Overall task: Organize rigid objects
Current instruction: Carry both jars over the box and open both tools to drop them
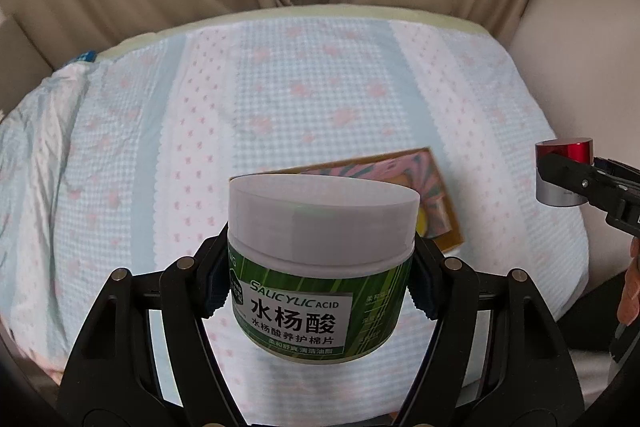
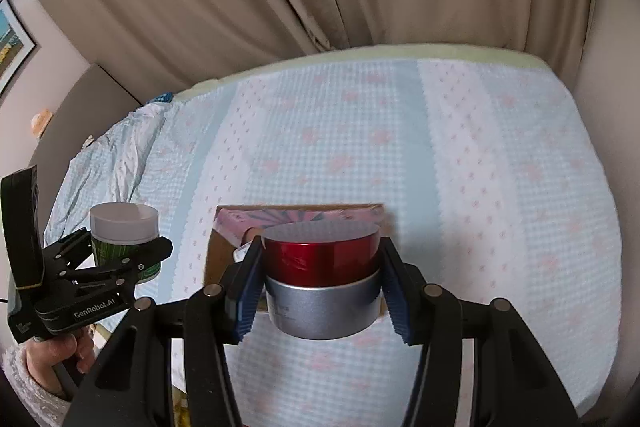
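The left claw [image 1: 320, 287] grips a green-labelled jar [image 1: 320, 263] above the bed [image 1: 280, 99]. The right claw [image 2: 322, 287] clamps a red-lidded tin [image 2: 322, 279] over a flat box [image 2: 224, 251] lying on the bed.

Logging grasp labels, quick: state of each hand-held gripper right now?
Left hand-held gripper: closed on the green salicylic acid jar, held above the bed.
Right hand-held gripper: closed on the red-and-silver tin, also lifted.
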The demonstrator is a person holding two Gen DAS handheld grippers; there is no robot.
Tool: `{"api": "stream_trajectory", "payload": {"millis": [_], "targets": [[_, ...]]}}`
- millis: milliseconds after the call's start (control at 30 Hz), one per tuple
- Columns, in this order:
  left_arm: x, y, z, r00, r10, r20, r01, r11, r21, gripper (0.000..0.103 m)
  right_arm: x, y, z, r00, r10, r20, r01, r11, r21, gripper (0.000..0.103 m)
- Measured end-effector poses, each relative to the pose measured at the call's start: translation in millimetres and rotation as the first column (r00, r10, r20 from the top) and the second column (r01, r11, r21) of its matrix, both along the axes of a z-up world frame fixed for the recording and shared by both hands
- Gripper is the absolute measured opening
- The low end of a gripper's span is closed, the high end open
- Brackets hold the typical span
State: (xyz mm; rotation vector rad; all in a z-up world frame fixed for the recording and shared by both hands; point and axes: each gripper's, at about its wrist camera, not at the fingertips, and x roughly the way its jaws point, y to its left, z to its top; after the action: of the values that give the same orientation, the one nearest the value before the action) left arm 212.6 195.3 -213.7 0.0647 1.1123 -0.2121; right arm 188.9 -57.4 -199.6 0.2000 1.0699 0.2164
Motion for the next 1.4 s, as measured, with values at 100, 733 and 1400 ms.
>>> {"api": "stream_trajectory", "payload": {"millis": [100, 733, 1400], "targets": [[10, 19, -22, 0.999, -0.035, -0.026, 0.035, 0.999, 0.012, 0.068, 7, 28, -17, 0.999, -0.033, -0.037, 0.034, 0.999, 0.004, 0.050], [62, 26, -181, 0.960, -0.042, -0.275, 0.044, 0.999, 0.000, 0.068, 94, 107, -163, 0.951, -0.032, -0.308, 0.012, 0.998, -0.067, 0.050], [59, -6, -206, 0.945, -0.142, -0.294, 0.163, 0.985, 0.048, 0.103, 111, 76, -223, 0.900, -0.040, -0.434, 0.038, 0.999, -0.013, 0.094]]}}
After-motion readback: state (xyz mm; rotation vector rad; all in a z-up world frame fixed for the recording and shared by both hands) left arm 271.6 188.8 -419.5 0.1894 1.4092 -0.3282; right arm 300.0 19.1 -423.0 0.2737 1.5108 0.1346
